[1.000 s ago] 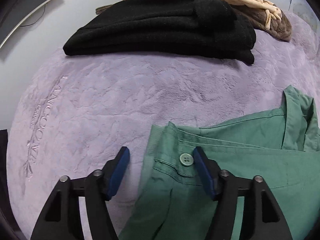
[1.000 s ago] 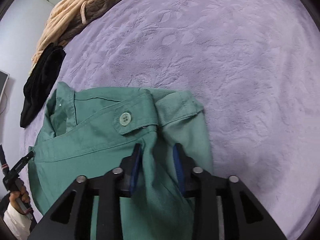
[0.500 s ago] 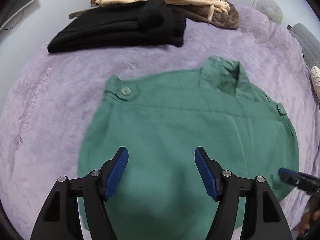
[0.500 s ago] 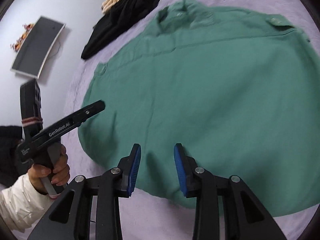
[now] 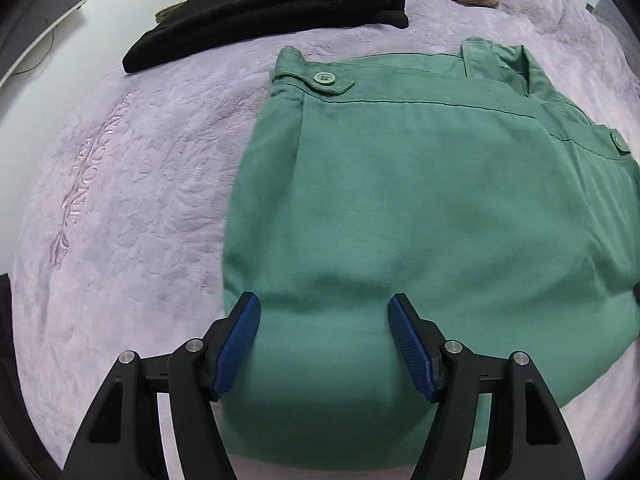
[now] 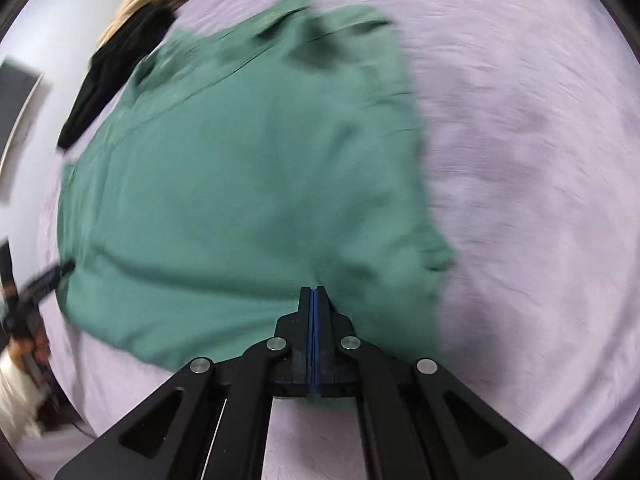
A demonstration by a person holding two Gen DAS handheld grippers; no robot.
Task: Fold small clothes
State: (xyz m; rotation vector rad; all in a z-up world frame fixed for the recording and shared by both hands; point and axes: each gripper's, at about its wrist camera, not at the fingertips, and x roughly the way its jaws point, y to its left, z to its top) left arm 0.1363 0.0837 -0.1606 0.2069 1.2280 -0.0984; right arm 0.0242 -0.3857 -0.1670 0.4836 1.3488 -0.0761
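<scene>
Jaws: left gripper (image 5: 324, 340) spread wide over the green shirt (image 5: 420, 208); right gripper (image 6: 314, 300) pinched on its near hem.
Shirt: flat on the purple blanket (image 5: 132, 184).
Left view only: sharp buttons, black garment (image 5: 272, 8) behind.
Right view: blurred.

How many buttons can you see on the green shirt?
2. One button sits on the shirt's far-left shoulder tab, the other button on the right shoulder tab. More may be hidden underneath.
</scene>
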